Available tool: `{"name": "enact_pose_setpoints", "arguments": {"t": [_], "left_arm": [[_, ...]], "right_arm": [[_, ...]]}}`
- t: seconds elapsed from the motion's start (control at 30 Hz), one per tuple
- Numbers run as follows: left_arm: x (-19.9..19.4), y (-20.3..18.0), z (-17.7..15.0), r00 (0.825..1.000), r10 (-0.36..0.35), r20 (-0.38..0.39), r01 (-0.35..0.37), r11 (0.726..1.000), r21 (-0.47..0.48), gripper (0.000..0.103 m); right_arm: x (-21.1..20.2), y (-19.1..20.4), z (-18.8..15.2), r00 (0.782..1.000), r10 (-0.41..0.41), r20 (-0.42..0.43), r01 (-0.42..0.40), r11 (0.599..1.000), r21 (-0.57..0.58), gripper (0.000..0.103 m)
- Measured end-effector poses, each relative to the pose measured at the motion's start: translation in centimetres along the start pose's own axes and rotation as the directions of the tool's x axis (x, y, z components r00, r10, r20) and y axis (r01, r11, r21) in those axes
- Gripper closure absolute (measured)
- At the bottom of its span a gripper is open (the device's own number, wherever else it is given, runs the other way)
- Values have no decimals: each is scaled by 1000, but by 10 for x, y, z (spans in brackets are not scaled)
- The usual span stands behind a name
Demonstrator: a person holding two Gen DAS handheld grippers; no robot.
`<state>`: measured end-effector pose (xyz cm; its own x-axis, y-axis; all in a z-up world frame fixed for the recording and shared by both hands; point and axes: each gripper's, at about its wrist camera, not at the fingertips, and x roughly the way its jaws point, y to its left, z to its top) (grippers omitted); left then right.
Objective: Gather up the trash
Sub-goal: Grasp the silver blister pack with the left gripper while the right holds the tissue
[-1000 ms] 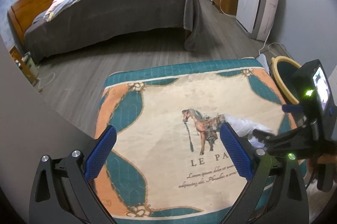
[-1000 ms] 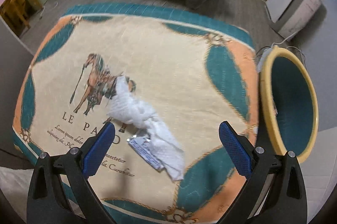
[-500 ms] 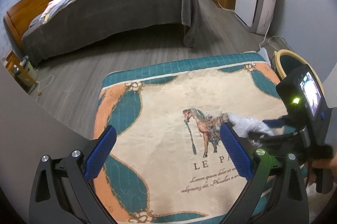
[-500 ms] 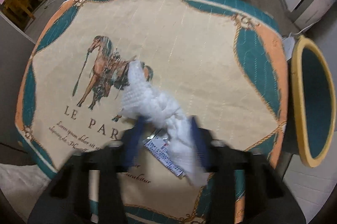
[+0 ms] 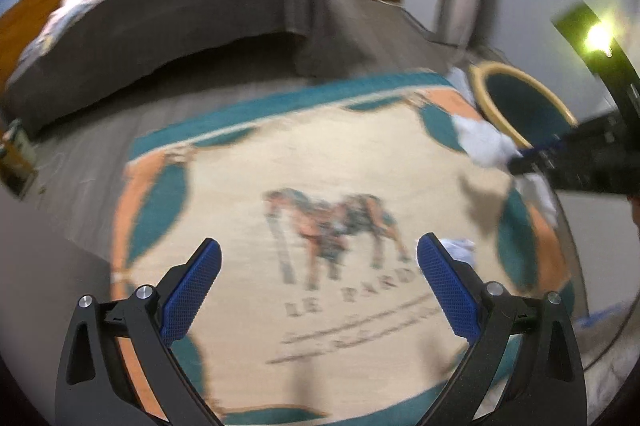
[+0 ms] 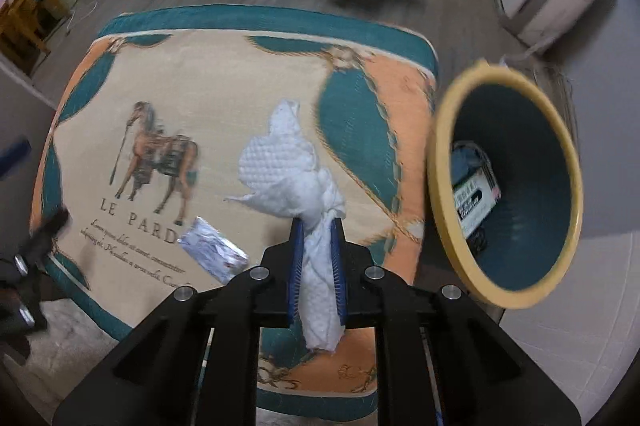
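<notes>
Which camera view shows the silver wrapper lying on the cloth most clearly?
The right wrist view: the silver wrapper lies fully visible beside the printed text on the cloth. In the left wrist view only a blurred pale scrap peeks from behind a blue pad.

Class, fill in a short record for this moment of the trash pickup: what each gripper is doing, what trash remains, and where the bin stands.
right gripper: shut on the white paper towel, jaws just closed
left gripper: open, holding nothing
trash left: silver wrapper lying on the horse-print cloth
bin: teal wastebasket with yellow rim, beside the cloth, some packaging already inside
</notes>
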<state>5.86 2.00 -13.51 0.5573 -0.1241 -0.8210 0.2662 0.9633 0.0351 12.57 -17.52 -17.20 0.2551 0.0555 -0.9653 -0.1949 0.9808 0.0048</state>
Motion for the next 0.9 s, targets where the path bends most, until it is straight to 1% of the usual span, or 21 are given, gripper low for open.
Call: {"name": "enact_pose_setpoints", "arguments": {"t": [0.03, 0.1, 0.27, 0.33, 0.4, 0.43, 0.47, 0.53, 0.6, 0.63, 0.67, 0.7, 0.73, 0.9], "left_arm": [[5, -9, -3, 1000, -21, -9, 21, 1000, 19, 6], [15, -29, -6, 999, -40, -31, 42, 998, 53, 6], [38, -64, -13, 991, -107, -83, 114, 990, 87, 7], [46, -77, -17, 987, -120, -109, 132, 985, 108, 8], [53, -88, -20, 986, -112, -123, 129, 982, 141, 9], [57, -92, -20, 985, -112, -130, 131, 980, 152, 12], [61, -95, -20, 983, -115, -140, 136, 979, 152, 17], [67, -95, -19, 982, -109, -154, 131, 981, 141, 22], [72, -95, -19, 981, -101, -164, 123, 984, 129, 24], [74, -93, -18, 981, -94, -169, 116, 986, 123, 28], [77, -91, -18, 980, -94, -174, 115, 987, 116, 33], [79, -88, -18, 979, -94, -182, 115, 988, 107, 35], [80, -85, -18, 978, -89, -190, 109, 989, 99, 41], [82, -63, -18, 979, -62, -192, 71, 997, 42, 46]], "right_arm": [[4, -4, 3, 1000, 10, -3, -10, 1000, 20, 90], [6, -11, -1, 1000, 2, -1, -2, 999, 33, 90], [19, -24, -2, 1000, 9, -28, -7, 998, 68, 90], [22, -30, -2, 999, 11, -32, -8, 997, 79, 90], [26, -36, -2, 999, 19, -37, -16, 996, 91, 88], [28, -37, -2, 999, 25, -40, -21, 995, 93, 87], [30, -38, -1, 998, 33, -46, -28, 995, 94, 85], [32, -37, -1, 998, 39, -50, -35, 996, 87, 79], [32, -37, 0, 998, 40, -47, -36, 996, 77, 69], [31, -36, 1, 998, 38, -45, -35, 997, 73, 66], [31, -36, 2, 999, 36, -41, -33, 997, 68, 60], [31, -35, 3, 999, 34, -38, -31, 998, 63, 54], [31, -35, 3, 999, 30, -37, -28, 998, 59, 53], [34, -31, 4, 999, 12, -39, -11, 999, 35, 52]]}}
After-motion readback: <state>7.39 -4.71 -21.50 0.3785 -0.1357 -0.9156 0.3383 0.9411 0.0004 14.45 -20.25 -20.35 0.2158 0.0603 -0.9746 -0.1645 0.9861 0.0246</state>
